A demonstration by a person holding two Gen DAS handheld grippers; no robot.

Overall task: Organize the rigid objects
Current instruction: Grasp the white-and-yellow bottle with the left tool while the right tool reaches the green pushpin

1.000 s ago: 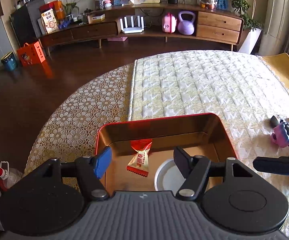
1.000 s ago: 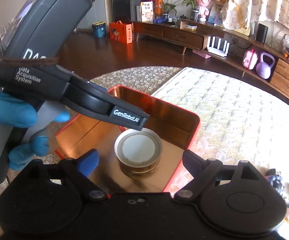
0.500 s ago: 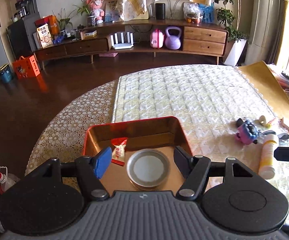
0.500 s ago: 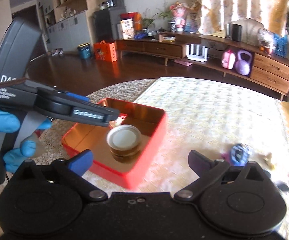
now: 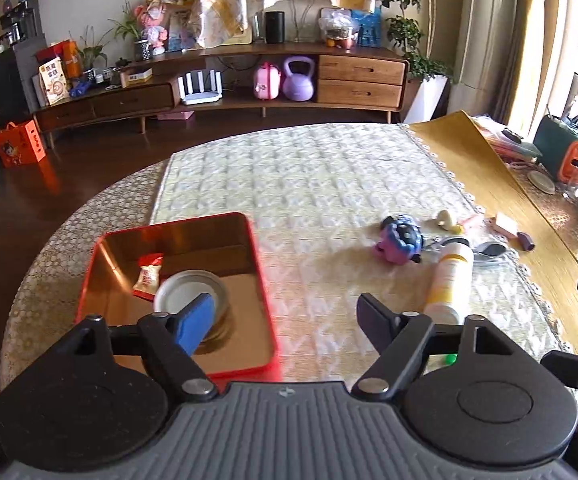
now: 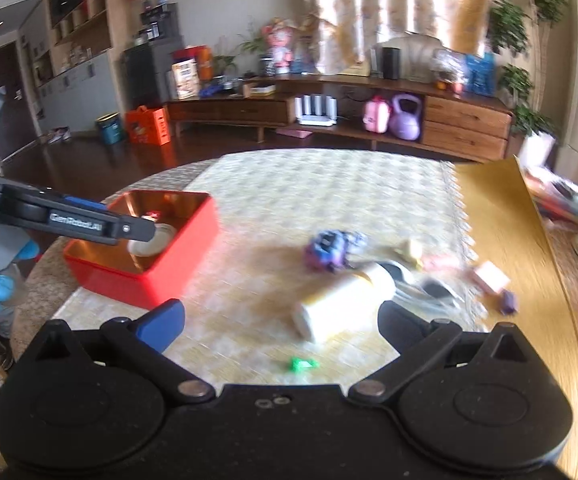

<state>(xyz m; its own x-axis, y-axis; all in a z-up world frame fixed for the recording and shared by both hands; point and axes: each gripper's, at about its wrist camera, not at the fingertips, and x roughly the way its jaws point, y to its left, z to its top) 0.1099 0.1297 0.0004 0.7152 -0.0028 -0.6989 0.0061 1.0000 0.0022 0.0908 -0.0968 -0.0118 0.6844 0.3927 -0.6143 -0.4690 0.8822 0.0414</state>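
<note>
A red tin box (image 5: 177, 226) (image 6: 177, 240) sits on the table's left. In it stand a round tin with a pale lid (image 5: 185, 294) (image 6: 149, 242) and a red candy packet (image 5: 147, 276). A white-and-yellow bottle (image 5: 451, 276) (image 6: 341, 304) lies on its side to the right, beside a purple toy (image 5: 399, 240) (image 6: 331, 250). My left gripper (image 5: 285, 320) is open and empty above the box's near right corner. My right gripper (image 6: 281, 324) is open and empty, just short of the bottle's base.
Small items lie past the bottle: a spoon (image 5: 489, 250), a pink block (image 5: 505, 224), a small purple piece (image 5: 526, 241), a cream toy (image 5: 447, 218). A green piece (image 6: 301, 364) lies near my right gripper. A yellow mat (image 5: 489, 184) covers the table's right side.
Both grippers have pulled back from the red box and swung right. The round tin stays in the box. The bottle and toys have come into view.
</note>
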